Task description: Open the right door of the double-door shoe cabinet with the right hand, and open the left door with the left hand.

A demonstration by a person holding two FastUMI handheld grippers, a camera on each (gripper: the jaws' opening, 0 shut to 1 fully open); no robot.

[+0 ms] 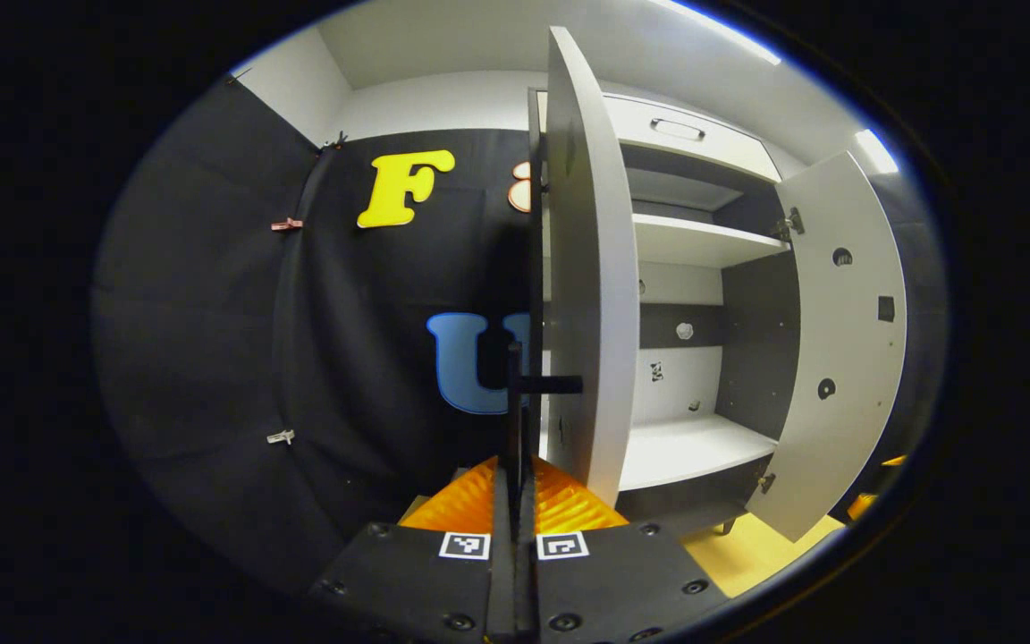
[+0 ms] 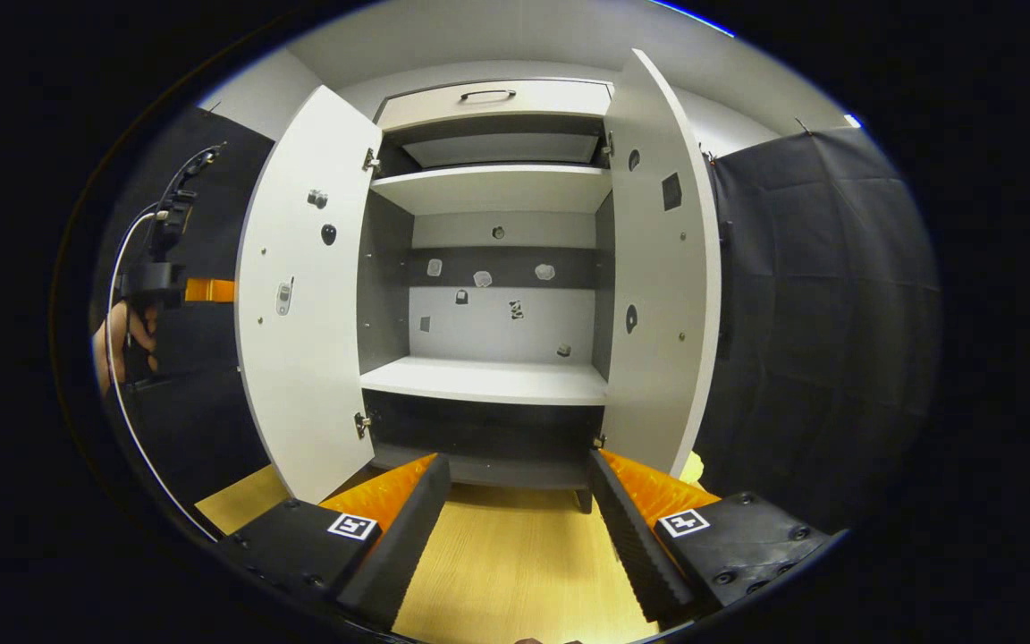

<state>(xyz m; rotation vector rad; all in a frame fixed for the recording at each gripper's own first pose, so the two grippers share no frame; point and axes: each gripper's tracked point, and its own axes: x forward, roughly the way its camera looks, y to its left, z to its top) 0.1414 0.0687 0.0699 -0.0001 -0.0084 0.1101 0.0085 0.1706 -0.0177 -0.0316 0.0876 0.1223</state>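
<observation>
Left gripper (image 1: 515,420) pinched the left door's handle (image 1: 544,385); right gripper (image 2: 515,510) spread; both white doors (image 2: 300,295) stood open.

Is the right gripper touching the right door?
Apart. In the right gripper view, the right gripper hangs open before the cabinet, with bare floor between it and the right door.

I see black cloth (image 1: 211,340) hanging as the booth wall on the left side of the left gripper view, held with small clips (image 1: 286,224). Above it there is a white wall (image 1: 443,98) and a white ceiling (image 1: 443,45) with a bright light strip (image 1: 875,150) at upper right. In the right gripper view the floor (image 2: 515,563) at bottom centre is light wood.
</observation>
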